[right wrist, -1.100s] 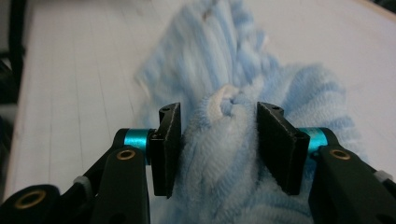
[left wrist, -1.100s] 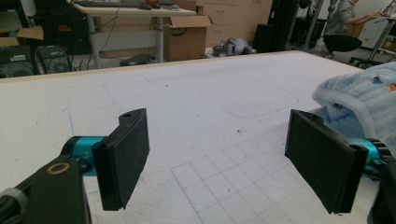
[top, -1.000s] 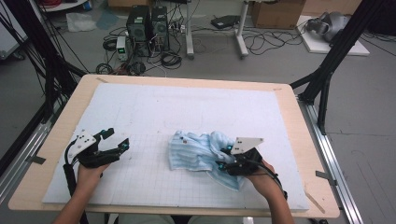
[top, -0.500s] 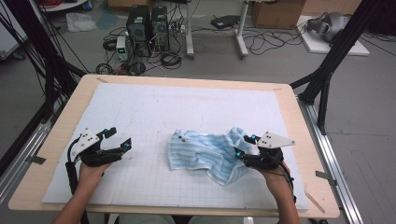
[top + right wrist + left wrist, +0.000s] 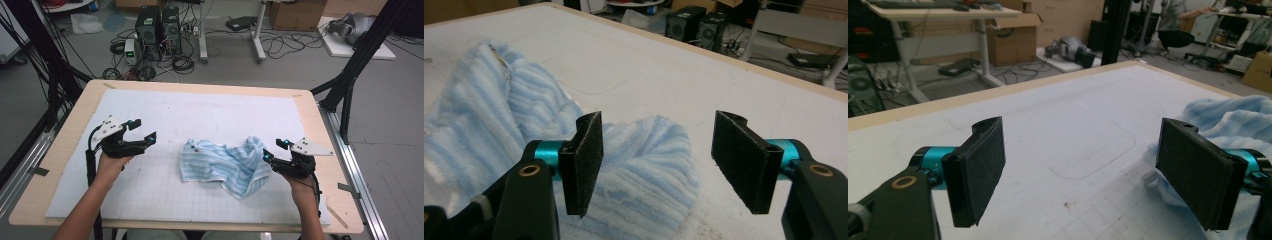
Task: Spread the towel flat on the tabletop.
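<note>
A crumpled light-blue striped towel (image 5: 225,167) lies on the white mat, right of centre. At its right edge my right gripper (image 5: 274,150) is open; its jaws have just been opening. In the right gripper view the towel (image 5: 494,125) lies below and behind the left pad, and neither pad of the right gripper (image 5: 664,160) presses on it. My left gripper (image 5: 144,129) hovers open over bare mat, left of the towel and apart from it. In the left gripper view the left gripper (image 5: 1088,165) stands wide with nothing between its pads, and the towel (image 5: 1228,120) shows behind the right pad.
The white grid mat (image 5: 200,115) covers most of the wooden table (image 5: 70,130). Black frame posts (image 5: 350,80) stand at the table's sides. Computers (image 5: 157,27), cables and boxes sit on the floor beyond the far edge.
The right gripper moved right, drawing the towel's right side out, then opened and let it go. The left gripper rose and moved away from the person, toward the towel.
</note>
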Motion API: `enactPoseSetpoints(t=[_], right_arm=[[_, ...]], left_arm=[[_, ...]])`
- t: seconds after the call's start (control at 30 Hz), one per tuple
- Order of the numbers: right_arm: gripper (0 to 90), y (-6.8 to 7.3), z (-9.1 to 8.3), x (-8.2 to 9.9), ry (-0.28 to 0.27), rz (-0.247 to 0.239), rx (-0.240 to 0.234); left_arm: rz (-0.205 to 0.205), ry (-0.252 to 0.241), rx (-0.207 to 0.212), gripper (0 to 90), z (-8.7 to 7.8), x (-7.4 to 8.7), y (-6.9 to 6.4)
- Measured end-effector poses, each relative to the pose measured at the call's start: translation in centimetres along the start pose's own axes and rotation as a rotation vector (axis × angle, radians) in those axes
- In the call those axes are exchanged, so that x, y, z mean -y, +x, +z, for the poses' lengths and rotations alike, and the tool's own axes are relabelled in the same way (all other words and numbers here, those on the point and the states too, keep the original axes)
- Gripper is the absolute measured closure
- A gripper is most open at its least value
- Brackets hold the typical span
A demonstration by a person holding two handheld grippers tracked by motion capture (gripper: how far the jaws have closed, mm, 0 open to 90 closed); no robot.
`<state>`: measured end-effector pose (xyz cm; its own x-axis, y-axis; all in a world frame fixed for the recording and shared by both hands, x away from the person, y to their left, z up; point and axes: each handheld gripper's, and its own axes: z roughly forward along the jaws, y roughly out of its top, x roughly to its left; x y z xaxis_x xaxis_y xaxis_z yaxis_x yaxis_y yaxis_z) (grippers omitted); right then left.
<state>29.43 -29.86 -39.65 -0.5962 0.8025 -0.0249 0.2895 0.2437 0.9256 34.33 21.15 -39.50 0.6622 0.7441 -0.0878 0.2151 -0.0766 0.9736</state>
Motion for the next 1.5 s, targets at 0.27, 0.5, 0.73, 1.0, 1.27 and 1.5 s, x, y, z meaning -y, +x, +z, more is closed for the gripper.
enactPoseSetpoints(t=[0.27, 0.5, 0.73, 1.0, 1.27, 1.5], right_arm=[[34.9, -0.1, 0.2, 0.2, 0.020, 0.007, 0.023], [34.4, 0.0, 0.4, 0.3, 0.027, 0.005, 0.019], [34.3, -0.2, 0.3, 0.4, 0.022, 0.018, 0.021], [34.3, -0.3, 0.2, 0.5, 0.023, 0.020, 0.022], [34.3, -0.5, 0.1, 0.6, 0.026, 0.039, 0.048], [34.3, -0.5, 0.1, 0.7, 0.024, 0.041, 0.045]], left_arm=[[-0.057, 0.096, 0.044, 22.3, 5.9, -1.1, -1.1], [-0.048, 0.201, 0.136, 24.1, 10.7, -0.8, -3.3], [-0.005, 0.355, 0.198, 24.4, 13.5, 0.8, -5.0], [0.100, 0.501, 0.263, 27.0, 14.7, 2.6, -7.0], [0.152, 0.520, 0.366, 72.6, 14.3, 2.6, -7.5], [0.160, 0.459, 0.296, 79.0, 12.6, 1.9, -6.4]])
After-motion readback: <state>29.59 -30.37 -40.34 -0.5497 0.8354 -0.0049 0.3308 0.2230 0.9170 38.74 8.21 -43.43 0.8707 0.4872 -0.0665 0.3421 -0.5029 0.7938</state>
